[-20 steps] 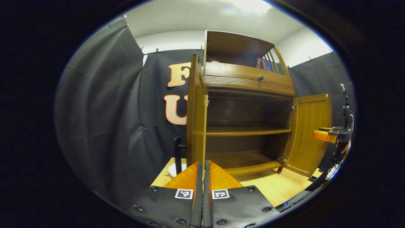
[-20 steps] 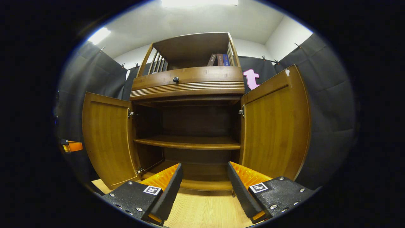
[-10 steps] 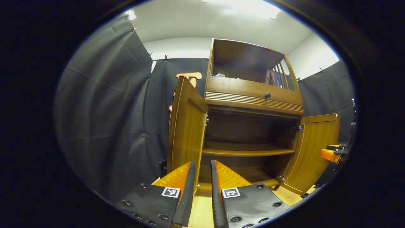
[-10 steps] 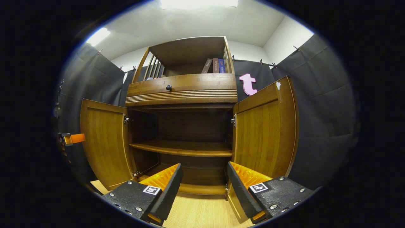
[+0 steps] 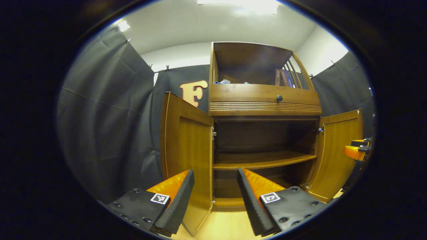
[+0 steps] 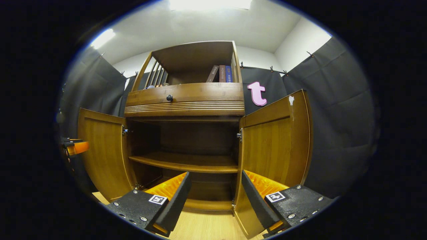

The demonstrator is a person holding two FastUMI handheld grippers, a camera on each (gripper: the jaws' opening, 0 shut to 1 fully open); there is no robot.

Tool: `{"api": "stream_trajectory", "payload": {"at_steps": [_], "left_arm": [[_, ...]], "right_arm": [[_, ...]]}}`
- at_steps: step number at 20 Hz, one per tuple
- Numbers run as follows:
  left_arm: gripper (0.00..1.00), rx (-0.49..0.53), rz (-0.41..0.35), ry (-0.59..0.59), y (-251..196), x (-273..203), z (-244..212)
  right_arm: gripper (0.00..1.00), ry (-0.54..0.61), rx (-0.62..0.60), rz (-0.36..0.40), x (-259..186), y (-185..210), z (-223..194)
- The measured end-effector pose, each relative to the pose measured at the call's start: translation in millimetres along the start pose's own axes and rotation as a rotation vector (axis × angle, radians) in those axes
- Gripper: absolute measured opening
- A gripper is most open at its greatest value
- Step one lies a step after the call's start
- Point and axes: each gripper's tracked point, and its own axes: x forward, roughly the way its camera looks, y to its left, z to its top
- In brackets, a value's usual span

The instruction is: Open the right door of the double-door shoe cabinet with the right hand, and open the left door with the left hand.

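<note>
We found the shoe cabinet standing straight ahead of both cameras, on a pale wooden floor with dark booth cloth behind it. Both of its doors stood swung out. In the left gripper view, the left door hung open just past the left gripper, its lower edge between the two fingers; we could not tell whether it touched either one. The jaws there were spread wide and held nothing. In the right gripper view, the right door stood open, its bottom corner close by the right gripper. Those jaws too were wide apart and empty.

Each gripper appeared small at the edge of the other's view, beyond the far door.

Nothing stood between the grippers and the open compartment. Inside we counted one shelf across the middle, bare, with a bare bottom board beneath it. Two metal hinges showed on the left door's side, upper and lower, and likewise two on the right door's side.

Above the doors ran one drawer front with ribbed trim and a single dark knob. Over that sat an open top compartment with slatted sides. There we counted three books at its right end, one of them leaning. Some small pale items lay at its left end, too small to identify.
</note>
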Motion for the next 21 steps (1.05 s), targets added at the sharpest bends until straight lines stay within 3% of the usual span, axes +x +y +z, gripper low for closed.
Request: {"api": "stream_trajectory", "payload": {"at_steps": [1,3,12,14,15,16,17,21], "left_arm": [[0.96,-0.001,0.002,0.0,1,1,1],[0.99,0.002,0.007,-0.007,4,3,5],[0.98,0.024,0.024,-0.023,28,-20,25],[0.98,0.045,0.068,-0.026,47,-27,30],[0.92,0.062,0.093,-0.031,57,-30,33],[0.99,0.064,0.108,-0.036,63,-34,34],[0.92,0.056,0.109,-0.035,65,-37,34],[0.95,0.044,0.107,-0.033,67,-49,33]], "right_arm": [[0.92,0.001,-0.005,-0.003,-2,-1,1],[0.92,0.003,-0.014,-0.01,-7,-4,2],[0.92,-0.007,0.023,-0.002,-20,7,14],[0.92,-0.012,0.015,0.005,-21,14,17],[0.92,-0.012,0.011,0.009,-23,18,17],[0.92,-0.011,0.011,0.015,-26,23,17],[0.92,-0.012,0.013,0.025,-28,27,17],[0.92,-0.027,0.008,0.033,-41,33,19]]}}
